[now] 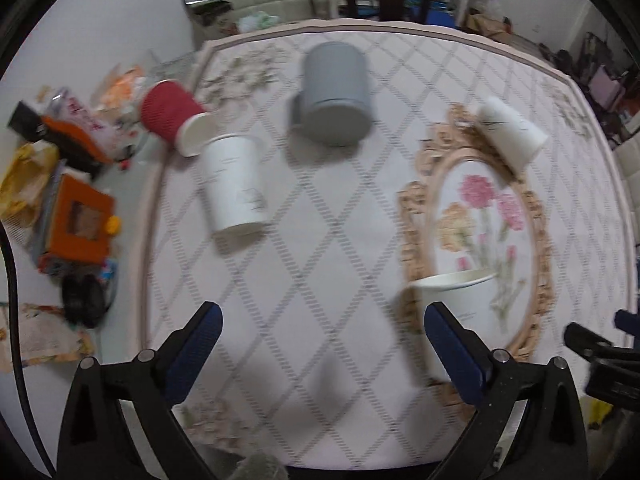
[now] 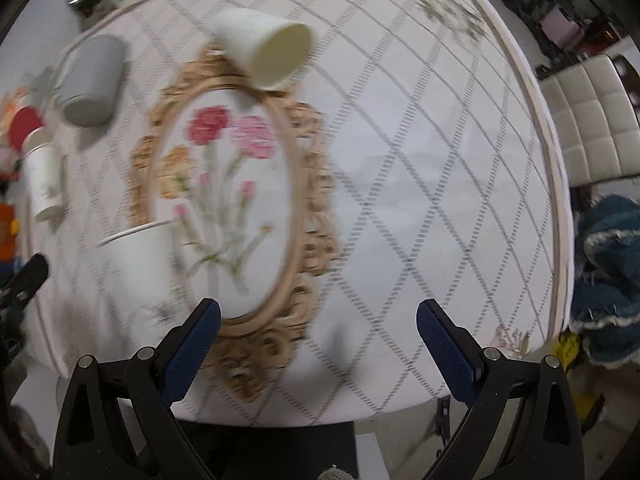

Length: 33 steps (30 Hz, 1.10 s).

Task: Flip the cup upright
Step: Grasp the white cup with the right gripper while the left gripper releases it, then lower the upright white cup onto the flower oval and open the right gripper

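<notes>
both grippers, left and right, gape wide, holding nothing; white cup upright near tabletop's front edge.

Bare tablecloth right of the tipped cup — grey mug crowds left.

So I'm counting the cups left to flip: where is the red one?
The red cup lies on its side at the table's far-left edge in the left wrist view, its rim touching the tipped white cup, left of the grey mug.
</notes>
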Each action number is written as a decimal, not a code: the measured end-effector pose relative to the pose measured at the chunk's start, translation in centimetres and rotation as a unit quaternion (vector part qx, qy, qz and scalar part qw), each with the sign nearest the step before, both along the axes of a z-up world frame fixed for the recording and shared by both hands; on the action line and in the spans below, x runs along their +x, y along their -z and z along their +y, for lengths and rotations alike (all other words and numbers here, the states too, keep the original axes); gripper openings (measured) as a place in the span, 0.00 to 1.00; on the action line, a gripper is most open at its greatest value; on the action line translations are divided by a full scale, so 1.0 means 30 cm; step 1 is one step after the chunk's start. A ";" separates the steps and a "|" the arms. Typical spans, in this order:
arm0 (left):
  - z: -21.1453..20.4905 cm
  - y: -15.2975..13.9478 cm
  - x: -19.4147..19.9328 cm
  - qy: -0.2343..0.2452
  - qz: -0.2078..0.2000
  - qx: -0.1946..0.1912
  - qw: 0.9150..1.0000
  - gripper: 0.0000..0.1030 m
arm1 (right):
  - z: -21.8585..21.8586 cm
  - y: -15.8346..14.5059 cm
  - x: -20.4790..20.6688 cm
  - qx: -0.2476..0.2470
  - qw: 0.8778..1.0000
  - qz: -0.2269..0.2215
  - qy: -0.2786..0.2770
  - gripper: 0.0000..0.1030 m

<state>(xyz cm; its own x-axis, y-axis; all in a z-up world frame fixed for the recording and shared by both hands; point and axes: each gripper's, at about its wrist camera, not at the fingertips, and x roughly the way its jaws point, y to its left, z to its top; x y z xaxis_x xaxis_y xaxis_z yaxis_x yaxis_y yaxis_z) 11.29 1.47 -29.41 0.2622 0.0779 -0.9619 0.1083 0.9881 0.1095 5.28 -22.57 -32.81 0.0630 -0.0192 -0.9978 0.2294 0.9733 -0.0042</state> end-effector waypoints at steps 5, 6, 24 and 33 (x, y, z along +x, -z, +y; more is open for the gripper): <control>0.109 0.069 -0.050 -0.026 0.027 0.024 0.999 1.00 | 0.127 -0.042 0.039 0.017 0.998 -0.011 -0.053 0.96; 0.133 0.094 -0.061 -0.033 0.037 0.028 0.998 1.00 | 0.157 -0.040 0.043 0.018 0.998 -0.010 -0.062 0.92; 0.299 0.267 -0.127 -0.081 0.090 0.064 0.991 1.00 | 0.394 0.115 0.162 0.006 0.993 0.019 -0.118 0.75; 0.295 0.264 -0.134 -0.076 0.099 0.065 0.990 1.00 | 0.385 0.174 0.191 0.016 0.993 0.040 -0.109 0.58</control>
<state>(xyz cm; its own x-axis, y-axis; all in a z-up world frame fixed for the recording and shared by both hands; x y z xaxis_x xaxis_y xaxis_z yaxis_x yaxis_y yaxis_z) 7.29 10.31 -37.34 0.0454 0.2285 -0.9725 -0.0087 0.9735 0.2283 11.00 -11.01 -38.03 -0.0172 0.0176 -0.9997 0.0132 0.9998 0.0174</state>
